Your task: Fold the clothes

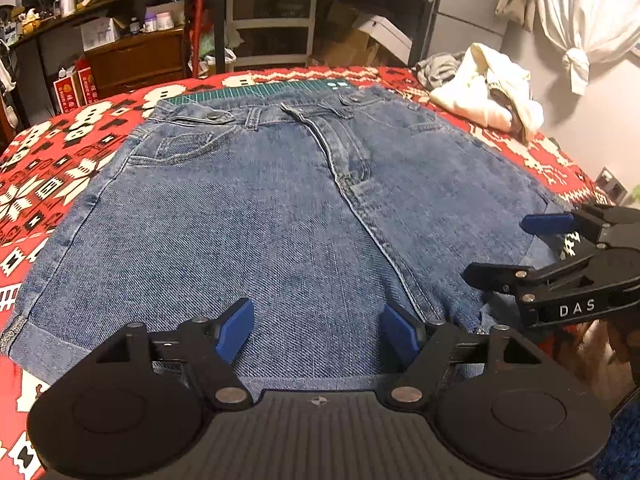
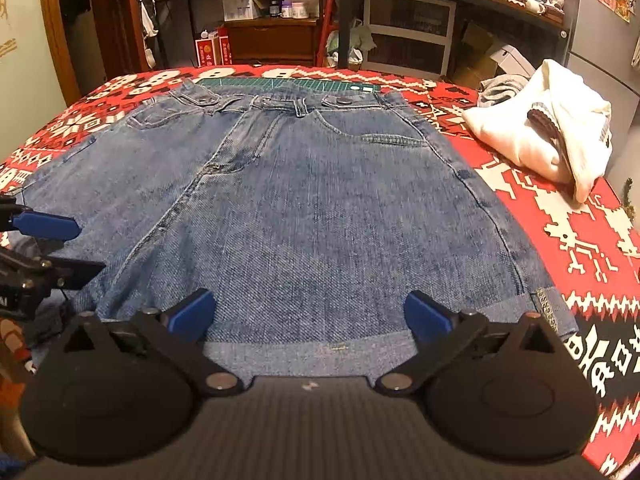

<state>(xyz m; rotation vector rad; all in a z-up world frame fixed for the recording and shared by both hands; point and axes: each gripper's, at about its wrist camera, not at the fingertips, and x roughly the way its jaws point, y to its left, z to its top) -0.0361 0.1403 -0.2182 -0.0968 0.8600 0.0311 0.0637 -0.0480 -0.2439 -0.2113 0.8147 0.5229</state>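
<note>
**Ana:** Cluttered shelves ran along the back of the room, and nearer lay the red-and-white patterned knit blanket [image 1: 80, 148] with the blue denim shorts [image 1: 260, 208] spread flat on it, waistband at the far side, cuffed hems toward the cameras. Where did the grippers stand?

**Ben:** Both sat at the near hems. The left gripper [image 1: 318, 334] hung over one leg's hem, its blue-padded fingers apart with nothing between them. The right gripper [image 2: 310, 316] was the same over the other leg: jaws wide, empty, the pale turned-up cuff [image 2: 308, 354] just below.

**Ana:** So which step was that?

**Ben:** The very start, I'd judge. The shorts showed no fold yet. Each claw looked lined up to take a hem.

**Ana:** And next?

**Ben:** Probably lowering, closing on both layers of each cuff, then carrying them toward the waistband together, keeping level so the denim wouldn't skew. The crumpled cream-white garment [image 2: 548, 136] waited well apart, at the blanket's right edge.
</note>
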